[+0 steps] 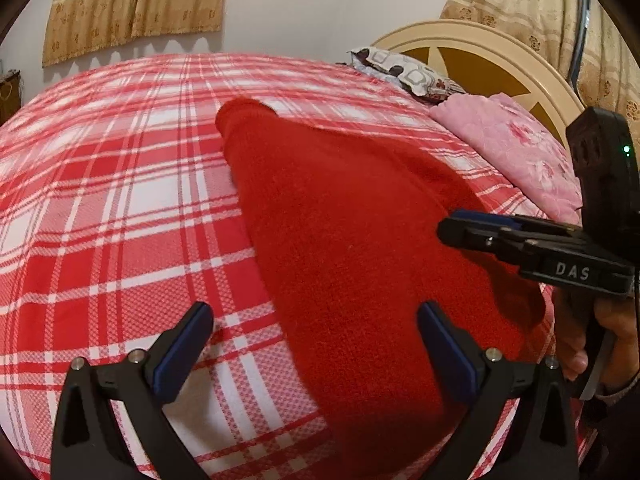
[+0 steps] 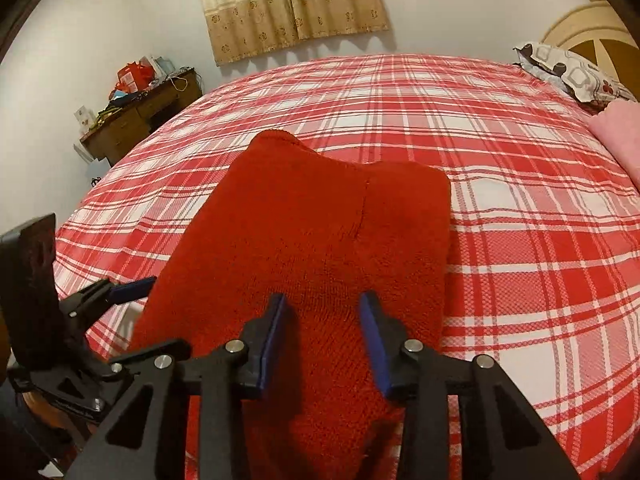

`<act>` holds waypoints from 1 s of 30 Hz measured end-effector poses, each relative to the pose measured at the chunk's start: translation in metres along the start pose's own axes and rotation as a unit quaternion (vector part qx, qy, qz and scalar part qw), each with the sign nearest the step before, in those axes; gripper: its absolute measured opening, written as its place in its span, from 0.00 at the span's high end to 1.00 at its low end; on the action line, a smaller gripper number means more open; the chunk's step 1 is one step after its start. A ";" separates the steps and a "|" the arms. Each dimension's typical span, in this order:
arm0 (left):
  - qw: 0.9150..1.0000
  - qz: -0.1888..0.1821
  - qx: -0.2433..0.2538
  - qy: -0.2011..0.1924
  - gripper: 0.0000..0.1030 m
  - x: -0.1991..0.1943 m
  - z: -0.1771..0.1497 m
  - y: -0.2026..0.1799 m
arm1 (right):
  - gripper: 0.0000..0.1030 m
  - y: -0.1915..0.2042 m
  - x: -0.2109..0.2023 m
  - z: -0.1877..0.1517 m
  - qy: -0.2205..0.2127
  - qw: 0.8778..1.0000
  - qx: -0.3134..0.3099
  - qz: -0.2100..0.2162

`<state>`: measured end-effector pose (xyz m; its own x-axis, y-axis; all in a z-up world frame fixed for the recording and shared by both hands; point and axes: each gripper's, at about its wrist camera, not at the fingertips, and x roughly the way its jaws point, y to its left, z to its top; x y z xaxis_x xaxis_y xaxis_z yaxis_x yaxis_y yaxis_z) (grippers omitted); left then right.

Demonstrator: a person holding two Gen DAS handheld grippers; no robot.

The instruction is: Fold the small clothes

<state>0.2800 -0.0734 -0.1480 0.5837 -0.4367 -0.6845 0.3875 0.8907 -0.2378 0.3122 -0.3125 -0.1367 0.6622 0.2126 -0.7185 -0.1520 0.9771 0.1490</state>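
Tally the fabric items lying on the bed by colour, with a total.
Red: 1, the knitted garment
Pink: 1, the floral blanket
Grey and white patterned: 1, the pillow
Red and white plaid: 1, the bedsheet beneath them all
Total: 4

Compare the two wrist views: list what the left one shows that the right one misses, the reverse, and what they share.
Only the left wrist view shows the person's hand holding the right tongs and the second curtain behind the headboard. Only the right wrist view shows the cluttered wooden desk. Both show the red knit garment on the plaid bedspread, the patterned pillow and the pink blanket.
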 end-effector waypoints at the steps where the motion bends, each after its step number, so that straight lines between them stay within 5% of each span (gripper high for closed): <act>1: 1.000 0.001 0.004 0.001 0.00 0.000 0.002 -0.002 | 0.63 0.000 0.002 -0.001 0.000 1.000 -0.003 -0.002; 10: 0.998 -0.038 -0.031 0.029 0.00 0.015 0.005 0.008 | 0.60 -0.004 -0.012 0.002 -0.019 0.999 -0.002 0.035; 15: 0.999 -0.035 -0.026 0.029 0.00 0.015 0.004 0.003 | 0.21 -0.029 -0.030 0.015 -0.067 0.996 0.039 0.032; 23: 0.999 -0.035 -0.024 0.029 0.00 0.015 0.004 0.000 | 0.21 -0.091 0.018 0.025 -0.020 0.983 0.162 0.080; 30: 0.998 -0.042 -0.028 0.028 0.00 0.014 0.003 0.003 | 0.22 -0.101 0.050 0.027 0.000 0.977 0.187 0.100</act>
<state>0.2920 -0.0776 -0.1562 0.5104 -0.5033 -0.6973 0.3922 0.8578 -0.3321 0.3808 -0.4000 -0.1694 0.6468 0.3996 -0.6495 0.0003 0.8516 0.5242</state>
